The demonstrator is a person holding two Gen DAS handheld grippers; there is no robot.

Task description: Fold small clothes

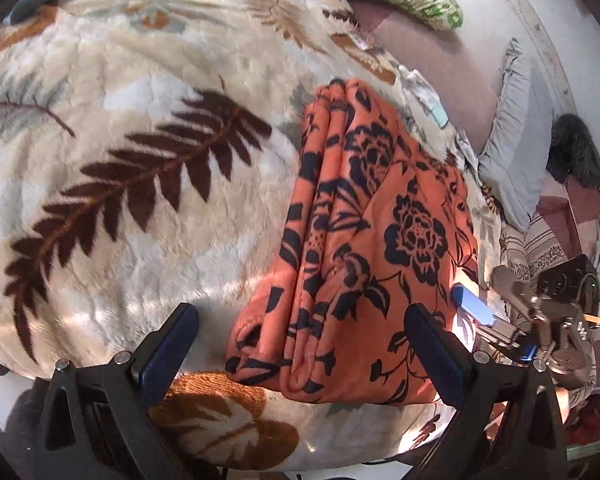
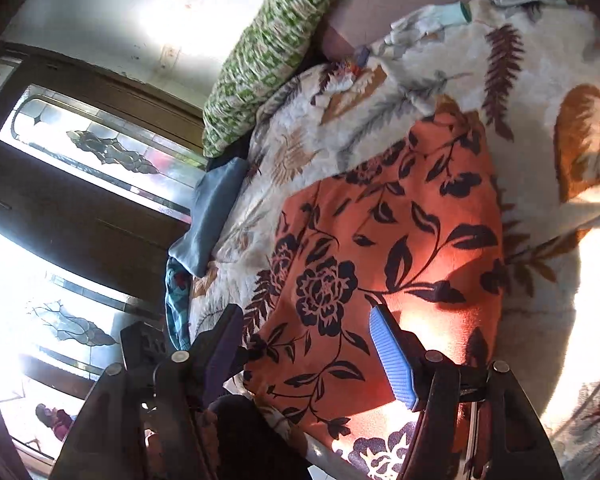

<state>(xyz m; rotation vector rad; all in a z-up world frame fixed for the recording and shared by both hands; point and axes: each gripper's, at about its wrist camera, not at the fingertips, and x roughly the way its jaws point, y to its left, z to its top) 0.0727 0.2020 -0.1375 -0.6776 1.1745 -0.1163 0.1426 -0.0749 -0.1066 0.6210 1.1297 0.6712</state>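
Spread beneath both tools and filling most of each view: a cream plush blanket with brown fern and leaf print, serving as the folding surface.

Lying on it, directly ahead of and between the fingers of the left gripper: an orange floral garment, already doubled into a thick stack, layered fold edges visible along its left side. Judged near the end of the fold, with perhaps squaring-up left.

Beyond the cloth, past the blanket's far edge: a green-and-white patterned pillow, and a folded blue cloth off to the left of the right tool, probably set aside out of the working area.

Left gripper spread wide, straddling the near end of the stack, gripping nothing; seemingly poised to press or take the edge.

Right gripper likewise spread apart above the garment's near corner, pinching nothing, its ribbed blue pad lit by sun, apparently just over the fabric; contact cannot be told.
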